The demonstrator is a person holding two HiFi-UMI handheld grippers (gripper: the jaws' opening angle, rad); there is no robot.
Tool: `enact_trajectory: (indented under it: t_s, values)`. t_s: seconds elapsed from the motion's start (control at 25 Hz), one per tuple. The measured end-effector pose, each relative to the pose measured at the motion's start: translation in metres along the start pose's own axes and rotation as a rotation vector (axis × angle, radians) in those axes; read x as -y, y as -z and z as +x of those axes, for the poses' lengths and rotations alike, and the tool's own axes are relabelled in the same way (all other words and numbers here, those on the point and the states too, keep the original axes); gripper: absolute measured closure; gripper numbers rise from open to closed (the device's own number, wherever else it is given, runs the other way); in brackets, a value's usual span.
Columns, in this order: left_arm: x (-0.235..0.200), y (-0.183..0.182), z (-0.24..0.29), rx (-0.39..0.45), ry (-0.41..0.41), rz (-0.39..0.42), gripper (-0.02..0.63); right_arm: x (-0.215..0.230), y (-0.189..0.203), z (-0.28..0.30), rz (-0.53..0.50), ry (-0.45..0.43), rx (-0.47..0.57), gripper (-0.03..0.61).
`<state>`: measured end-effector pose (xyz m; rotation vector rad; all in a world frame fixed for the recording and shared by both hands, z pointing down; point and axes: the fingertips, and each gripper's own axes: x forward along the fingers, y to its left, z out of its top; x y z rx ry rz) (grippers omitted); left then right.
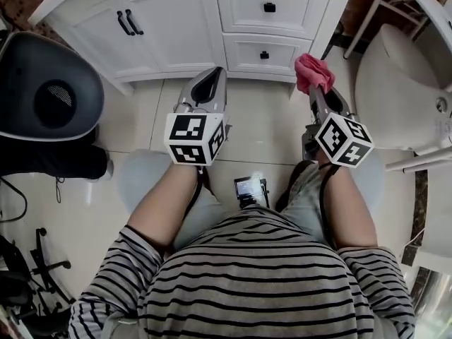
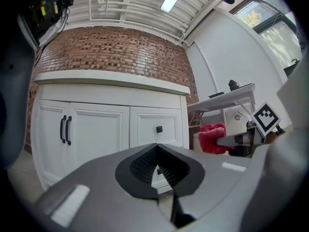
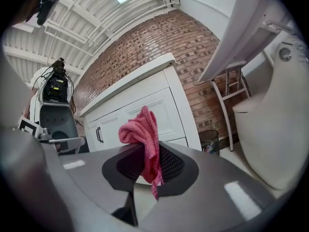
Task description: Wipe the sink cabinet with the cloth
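- We hold two grippers, one in each hand, and each carries one marker cube [image 1: 194, 138].
- The right gripper [image 1: 315, 85] is clenched on the one pink cloth [image 1: 311, 71]. In the right gripper view the cloth bunches above the jaw tips, and a strip of it hangs down between them.
- The left gripper [image 1: 215, 74] has its jaws pressed together at the tips, with nothing between them.
- The left gripper is level with the right one and just to its left, and both point at the sink cabinet [image 1: 176, 20].
- The cabinet stands straight ahead of both claws. The cloth is near its lower right corner, and we cannot tell whether the two touch.
- Beyond the left claw we count two doors, each with one black bar handle [image 1: 125, 22], set side by side.
- Ahead of the gap between the two claws we count two drawers, one above the other, each with one black knob [image 1: 269, 7].
- To the right of the right claw stands one white toilet [image 1: 402, 83].
- Beyond the right claw, by the brick wall, sits one small dark bin [image 3: 210, 141].
- To the left of the left claw is one dark grey rounded object [image 1: 46, 87]. We cannot tell what it is.
- Behind the claws, between our knees, one small screen [image 1: 249, 188] shows above our striped shirt [image 1: 247, 274].
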<state>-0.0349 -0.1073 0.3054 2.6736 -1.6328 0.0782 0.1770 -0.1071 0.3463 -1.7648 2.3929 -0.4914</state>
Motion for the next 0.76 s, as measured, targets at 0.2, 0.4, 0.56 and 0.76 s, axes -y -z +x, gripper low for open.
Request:
enact_trajectory:
  t_s: [0.2, 0.4, 0.56, 0.76]
  values:
    - [-0.003, 0.006, 0.005, -0.017, 0.006, 0.031, 0.623, -0.006, -0.002, 0.008, -0.019, -0.012, 0.006, 0.512]
    - [-0.008, 0.016, 0.01, -0.039, 0.011, 0.02, 0.623, -0.01, 0.004, 0.019, -0.056, -0.025, -0.005, 0.512]
    - [-0.007, 0.011, 0.014, -0.028, 0.032, -0.026, 0.623, -0.016, 0.011, 0.021, -0.058, -0.06, -0.031, 0.512]
    - [0.024, 0.013, 0.023, -0.039, 0.154, 0.059, 0.621, -0.025, 0.011, 0.021, -0.006, -0.124, -0.024, 0.512]
